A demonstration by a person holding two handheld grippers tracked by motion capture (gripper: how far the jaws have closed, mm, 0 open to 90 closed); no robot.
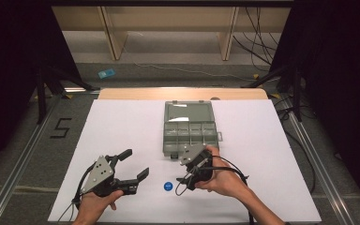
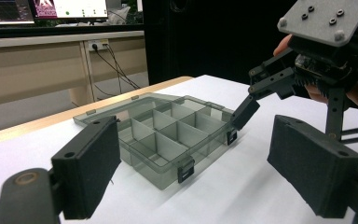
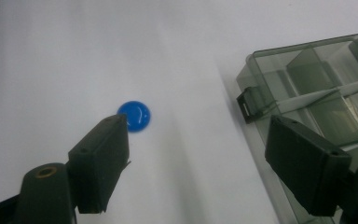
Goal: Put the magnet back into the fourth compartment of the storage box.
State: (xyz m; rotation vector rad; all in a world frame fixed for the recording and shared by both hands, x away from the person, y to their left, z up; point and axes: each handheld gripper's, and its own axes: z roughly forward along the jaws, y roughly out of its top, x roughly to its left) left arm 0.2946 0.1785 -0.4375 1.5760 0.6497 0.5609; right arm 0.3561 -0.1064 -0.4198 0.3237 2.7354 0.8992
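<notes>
High view: blue button (image 1: 168, 186) lies near the table's (image 1: 122, 126) front edge, just before the open compartment box (image 1: 189, 129). Right gripper (image 1: 186, 158), jaws apart and empty, hangs by the box's front edge, likely for a pickup; left gripper (image 1: 137, 164) waits open, clear.

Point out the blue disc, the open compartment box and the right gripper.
blue disc (image 3: 134, 115): right gripper view, on the middle of its top face.
compartment box (image 1: 188, 111): high view, on the opened lid.
right gripper (image 2: 256, 109): left gripper view, between the tips of its jaws, by the box's front corner.
</notes>
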